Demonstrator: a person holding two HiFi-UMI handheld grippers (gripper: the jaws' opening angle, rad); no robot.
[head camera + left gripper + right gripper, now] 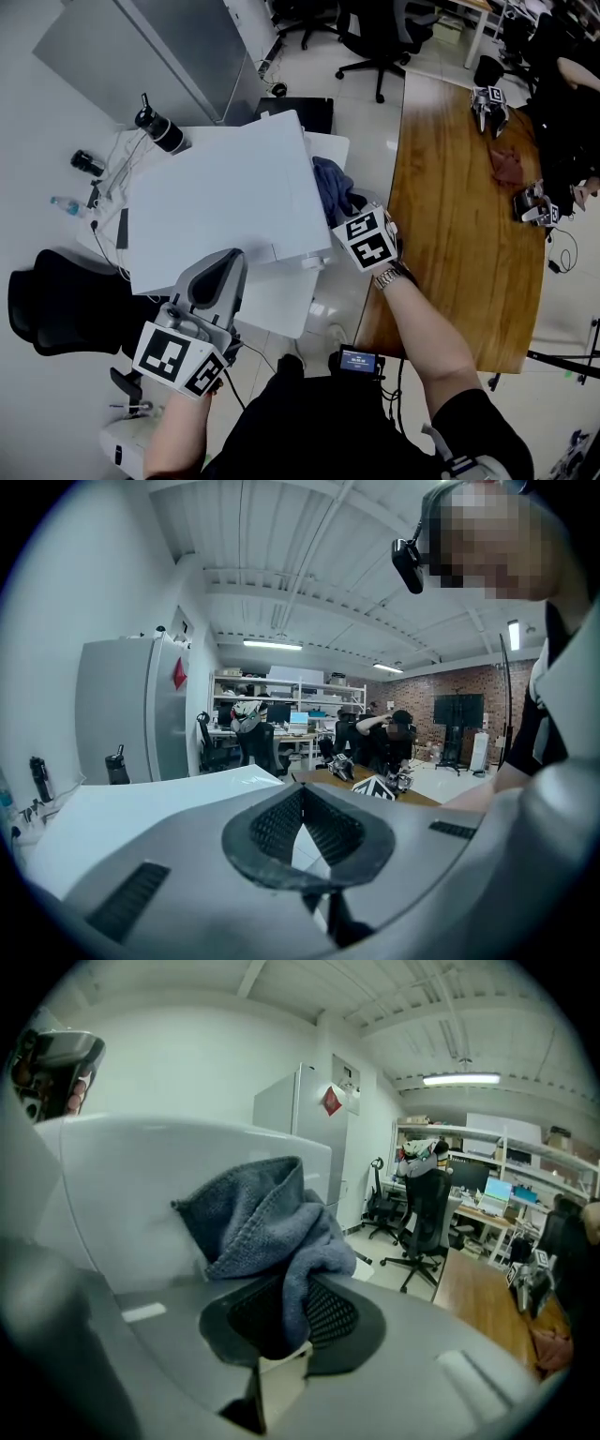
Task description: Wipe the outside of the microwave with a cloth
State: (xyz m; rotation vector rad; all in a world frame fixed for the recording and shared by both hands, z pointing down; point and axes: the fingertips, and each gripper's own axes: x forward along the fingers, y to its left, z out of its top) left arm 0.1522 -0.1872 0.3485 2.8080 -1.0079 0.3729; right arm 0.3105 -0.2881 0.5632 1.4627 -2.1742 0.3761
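Your right gripper (298, 1309) is clamped on a blue-grey cloth (267, 1218). One fold runs down between the two black mesh pads. The rest bunches above the jaws, against the white side wall of the microwave (141, 1185).

In the head view, this gripper sits at the microwave's right side. Its cube, printed with black-and-white square markers, faces up, and the cloth shows as a dark heap against that wall.

Your left gripper (302, 829) is closed, pads meeting with nothing between them. In the head view it lies at the near edge of the microwave's flat white top, toward the left, and its marker cube is close to your hand.

The microwave stands on a white counter (281, 314). Just to the right is a long wooden counter (450, 244). At the back left of the white counter stands a black bottle (161, 131).

Beyond the microwave is a tall grey fridge (300, 1124). It carries a red diamond sticker (331, 1101) whose print is too small to read.
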